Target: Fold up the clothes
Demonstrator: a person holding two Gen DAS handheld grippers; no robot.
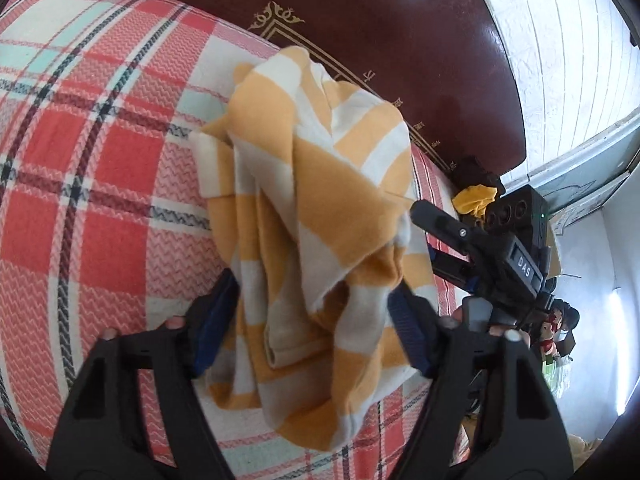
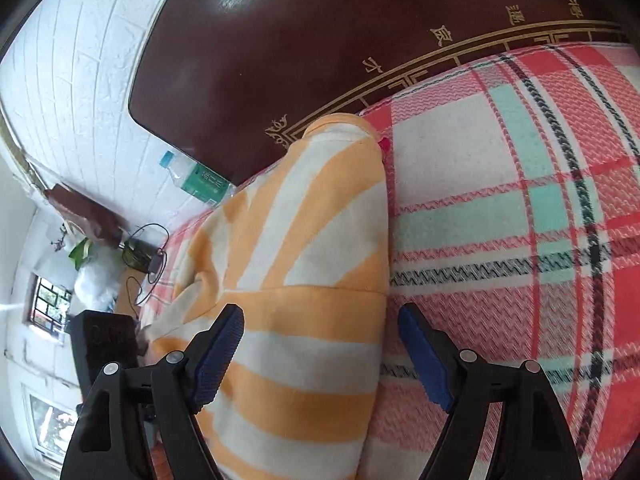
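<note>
An orange and white striped garment (image 1: 312, 216) lies bunched on a red, white and teal plaid blanket (image 1: 100, 168). My left gripper (image 1: 312, 320) is open, its blue-padded fingers on either side of the garment's crumpled near part. In the right wrist view the same garment (image 2: 304, 264) lies flatter, with a straight folded edge along its right side. My right gripper (image 2: 320, 352) is open above the garment's near end, left finger over the cloth, right finger over the blanket (image 2: 520, 240). The right gripper's body (image 1: 500, 252) shows in the left wrist view, right of the garment.
A dark red headboard (image 1: 380, 48) with gold trim runs behind the bed, against a white wall (image 2: 80, 80). A plastic water bottle (image 2: 200, 180) lies at the bed's edge. Dark and yellow clothes (image 1: 476, 192) sit by the headboard. A cluttered side table with cables (image 2: 136, 256) stands beside the bed.
</note>
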